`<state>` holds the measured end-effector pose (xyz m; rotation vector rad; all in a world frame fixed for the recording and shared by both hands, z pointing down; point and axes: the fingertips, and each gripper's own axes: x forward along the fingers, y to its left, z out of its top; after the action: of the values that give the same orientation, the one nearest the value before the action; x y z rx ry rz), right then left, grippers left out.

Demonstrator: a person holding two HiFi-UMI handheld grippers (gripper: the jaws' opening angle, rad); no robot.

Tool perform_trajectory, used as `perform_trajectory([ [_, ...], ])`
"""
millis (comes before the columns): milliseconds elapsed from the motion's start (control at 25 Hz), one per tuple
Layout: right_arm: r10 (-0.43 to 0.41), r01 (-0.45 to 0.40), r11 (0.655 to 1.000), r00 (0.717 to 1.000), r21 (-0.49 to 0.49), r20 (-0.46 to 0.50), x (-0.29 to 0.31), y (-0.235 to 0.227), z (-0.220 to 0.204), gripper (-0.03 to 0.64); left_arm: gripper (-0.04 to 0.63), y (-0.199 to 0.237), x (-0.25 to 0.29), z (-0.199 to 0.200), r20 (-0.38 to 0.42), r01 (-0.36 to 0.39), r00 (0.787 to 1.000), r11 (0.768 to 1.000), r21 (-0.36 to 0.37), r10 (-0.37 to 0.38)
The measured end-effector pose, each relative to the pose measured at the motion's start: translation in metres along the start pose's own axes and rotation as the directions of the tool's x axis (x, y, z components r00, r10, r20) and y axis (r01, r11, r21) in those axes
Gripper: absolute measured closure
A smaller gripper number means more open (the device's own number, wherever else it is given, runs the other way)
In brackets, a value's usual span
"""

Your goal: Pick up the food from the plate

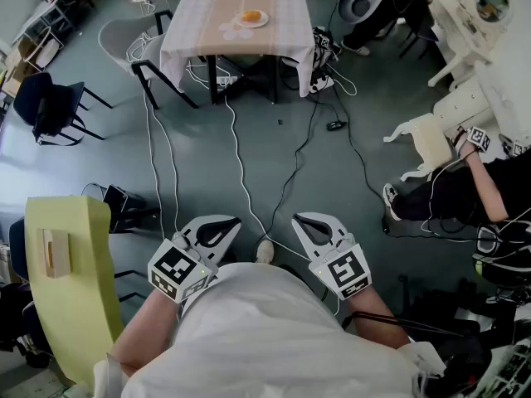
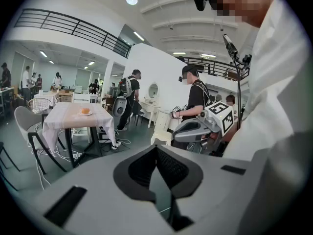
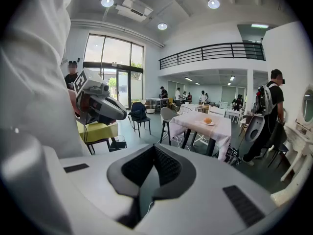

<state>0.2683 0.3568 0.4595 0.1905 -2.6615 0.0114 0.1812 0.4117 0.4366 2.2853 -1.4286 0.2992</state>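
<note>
**Close against the white shirt, both hand-held grippers shut and empty; the food is far ahead**

Head view: nearest the camera is the person's white shirt [image 1: 265,330]. The left hand-held gripper [image 1: 224,225] and right hand-held gripper [image 1: 307,222] sit just in front of it, tips turned a little toward each other. Both have their jaws together with nothing between them. The food [image 1: 250,16], a small orange-yellow round piece, rests on a plate [image 1: 264,21] on the cloth-covered surface [image 1: 207,15]. It lies straight ahead of both hand-held grippers and well apart from them, across open floor [image 1: 274,139] strewn with cables [image 1: 241,164]. It falls roughly between the two lines of reach, perhaps a touch to the left hand-held gripper's side.

Left gripper view: the jaws [image 2: 156,151] are closed on nothing. The food [image 2: 85,111] shows far off, ahead and to the left of where the jaws point. The other hand-held gripper [image 2: 178,129] is near, on the right.

Right gripper view: the jaws [image 3: 154,153] are likewise closed and hold nothing. The food [image 3: 208,121] sits far ahead, to the right of their line.

Neither hand-held gripper looks clearly nearer. The food is round, with no long axis to line up on. The coming move, I judge, is a walk forward, with whichever gripper is used swung outward onto the plate and its jaws opened.
</note>
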Motion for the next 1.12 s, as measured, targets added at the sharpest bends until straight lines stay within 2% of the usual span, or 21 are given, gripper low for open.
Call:
perform_trajectory([
  [240,-0.01,0.01,1.0,1.0,0.01,0.001,-0.008,-0.009,-0.009,0.604,0.586,0.001,0.0,0.004,-0.003,-0.038,0.999,0.999,0.02,0.038],
  [400,-0.001,0.001,1.0,1.0,0.023,-0.008,-0.005,-0.007,-0.018,0.604,0.587,0.006,-0.005,-0.001,-0.016,-0.062,0.998,0.998,0.007,0.062],
  [640,-0.003,0.005,0.999,1.0,0.053,-0.031,0.017,-0.009,-0.024,0.604,0.586,0.03,-0.007,-0.011,-0.03,-0.059,0.998,0.998,-0.001,0.059],
  [840,-0.027,0.028,0.999,0.999,0.041,-0.037,0.053,-0.023,-0.005,0.603,0.586,0.069,-0.001,-0.003,-0.014,-0.025,1.0,0.999,0.021,0.025],
  [1120,-0.093,0.095,0.995,0.993,0.015,-0.075,0.133,-0.059,0.055,0.6,0.586,0.166,0.0,0.027,0.013,0.023,1.0,0.999,0.048,-0.023],
])
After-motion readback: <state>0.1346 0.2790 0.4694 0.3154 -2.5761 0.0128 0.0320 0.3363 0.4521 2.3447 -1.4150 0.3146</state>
